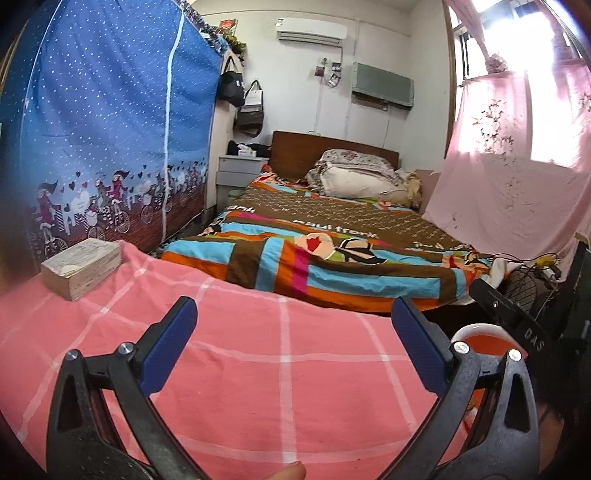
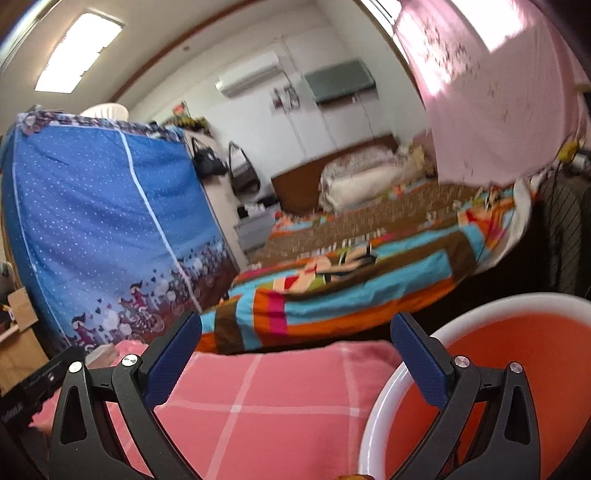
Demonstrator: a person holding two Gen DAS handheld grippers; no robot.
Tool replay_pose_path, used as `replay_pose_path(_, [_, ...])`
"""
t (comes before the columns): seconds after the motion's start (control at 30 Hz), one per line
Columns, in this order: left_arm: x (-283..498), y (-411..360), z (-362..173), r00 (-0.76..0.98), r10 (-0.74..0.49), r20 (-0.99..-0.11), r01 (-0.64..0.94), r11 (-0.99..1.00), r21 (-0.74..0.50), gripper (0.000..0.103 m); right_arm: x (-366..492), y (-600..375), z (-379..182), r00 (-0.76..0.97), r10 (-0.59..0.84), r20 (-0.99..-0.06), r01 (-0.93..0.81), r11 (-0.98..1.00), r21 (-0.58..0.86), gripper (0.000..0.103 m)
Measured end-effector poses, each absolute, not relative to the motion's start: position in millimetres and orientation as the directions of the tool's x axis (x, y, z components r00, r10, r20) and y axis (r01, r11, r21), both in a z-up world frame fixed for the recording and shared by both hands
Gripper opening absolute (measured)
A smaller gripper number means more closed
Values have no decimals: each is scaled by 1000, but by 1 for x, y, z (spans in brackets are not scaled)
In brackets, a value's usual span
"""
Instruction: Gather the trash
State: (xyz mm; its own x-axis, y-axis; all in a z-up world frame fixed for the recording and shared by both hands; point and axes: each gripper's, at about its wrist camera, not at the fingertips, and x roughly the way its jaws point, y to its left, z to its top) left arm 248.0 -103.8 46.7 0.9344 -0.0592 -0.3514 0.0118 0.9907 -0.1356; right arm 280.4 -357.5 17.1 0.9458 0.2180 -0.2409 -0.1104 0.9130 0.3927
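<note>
Pink checked cloth (image 1: pixel 258 369) under both grippers. Left gripper (image 1: pixel 293 347) fingers spread, empty. Right gripper (image 2: pixel 295 365) fingers spread, empty, beside orange bin (image 2: pixel 517 369), white-rimmed, at cloth's right edge.

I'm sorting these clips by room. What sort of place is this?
A lived-in bedroom: a bed with a pillow, a blue fabric wardrobe beside it, and a wall air conditioner.

Home bedroom, made bed (image 1: pixel 332 236), fabric wardrobe (image 1: pixel 110 129), wall air conditioner (image 1: pixel 312 29)
</note>
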Motion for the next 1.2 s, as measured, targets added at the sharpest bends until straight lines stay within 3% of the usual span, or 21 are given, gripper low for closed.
replay_pose_path(0.27, [257,-98,40,917,-61,-393,-6,986,-167,103,304,-363,7,913,303,-275,-147,871,469,103])
replay_pose_path(0.47, [257,-98,39,914,-63,-400,-7,985,-170,103,296,-379,8,946,232,-226,-91,859,504,103])
replay_pose_path(0.63, [256,-98,40,917,-61,-395,-5,987,-163,103,280,-379,20,975,155,-160,-69,895,442,103])
replay_pose_path(1.2, [235,-103,55,937,-79,-339,26,987,-156,103,249,-372,45,987,85,-138,-35,944,328,103])
